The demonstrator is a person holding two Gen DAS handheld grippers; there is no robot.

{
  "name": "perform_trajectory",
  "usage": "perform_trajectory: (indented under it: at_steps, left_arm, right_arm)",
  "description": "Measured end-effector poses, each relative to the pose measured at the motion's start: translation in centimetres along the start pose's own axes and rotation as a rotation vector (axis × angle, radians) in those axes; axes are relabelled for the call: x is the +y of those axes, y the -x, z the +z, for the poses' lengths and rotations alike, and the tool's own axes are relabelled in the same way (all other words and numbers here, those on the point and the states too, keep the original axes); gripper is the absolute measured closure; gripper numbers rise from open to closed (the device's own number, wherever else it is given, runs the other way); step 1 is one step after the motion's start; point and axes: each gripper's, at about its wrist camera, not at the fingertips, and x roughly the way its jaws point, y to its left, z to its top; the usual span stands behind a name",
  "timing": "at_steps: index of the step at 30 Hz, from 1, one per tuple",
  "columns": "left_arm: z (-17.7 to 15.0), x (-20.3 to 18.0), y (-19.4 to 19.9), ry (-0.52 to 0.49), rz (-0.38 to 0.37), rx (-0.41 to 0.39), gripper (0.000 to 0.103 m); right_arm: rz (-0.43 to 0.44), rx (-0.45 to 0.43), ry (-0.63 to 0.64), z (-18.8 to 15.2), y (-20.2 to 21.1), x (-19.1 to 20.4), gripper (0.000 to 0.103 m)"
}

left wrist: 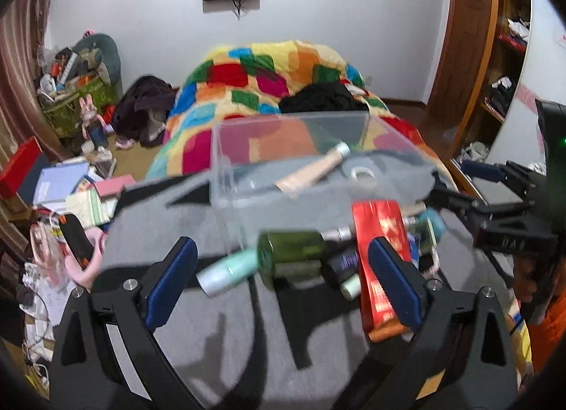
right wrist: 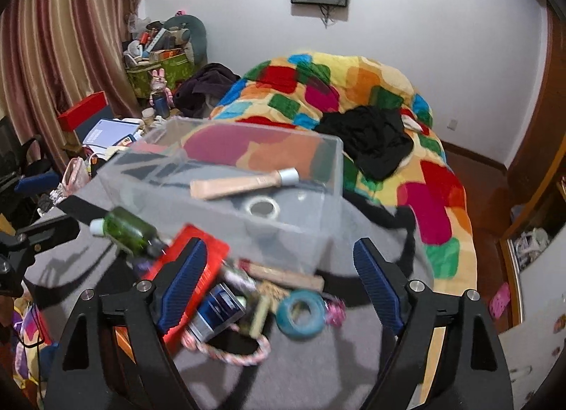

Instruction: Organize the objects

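Note:
A clear plastic box (left wrist: 247,194) (right wrist: 226,218) stands on a grey mat; inside lie a beige tube (left wrist: 315,169) (right wrist: 244,181) and a roll of clear tape (left wrist: 362,174) (right wrist: 262,207). In front of it lies a pile: a green bottle (left wrist: 290,254) (right wrist: 129,229), a mint tube (left wrist: 226,270), a red box (left wrist: 382,261) (right wrist: 203,250), a teal tape roll (right wrist: 300,314), a blue box (right wrist: 219,307) and a pink-white rope (right wrist: 230,351). My left gripper (left wrist: 283,286) is open over the green bottle. My right gripper (right wrist: 283,289) is open above the pile.
A bed with a patchwork blanket (left wrist: 269,73) (right wrist: 353,91) and black clothes (right wrist: 368,134) lies behind the mat. Clutter of books and boxes (left wrist: 63,190) fills the floor at the left. A wooden shelf (left wrist: 502,56) stands at the right.

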Motion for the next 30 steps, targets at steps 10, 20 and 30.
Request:
perform_trajectory:
  at_steps: [10, 20, 30]
  left_arm:
    - [-2.2, -5.3, -2.8, -0.064, -0.100, 0.110, 0.005]
    - [-3.6, -7.6, -4.9, -0.108, -0.086, 0.151, 0.005]
    - [-4.6, -5.8, -4.0, -0.042, -0.123, 0.133, 0.047]
  right_arm:
    - [-0.057, 0.059, -0.070, -4.1, -0.7, -3.8, 0.022]
    - [0.003, 0.097, -0.062, -4.6, -2.8, -3.6, 0.038]
    - [0.045, 0.135, -0.028, -5.1, -3.7, -2.4, 0.054]
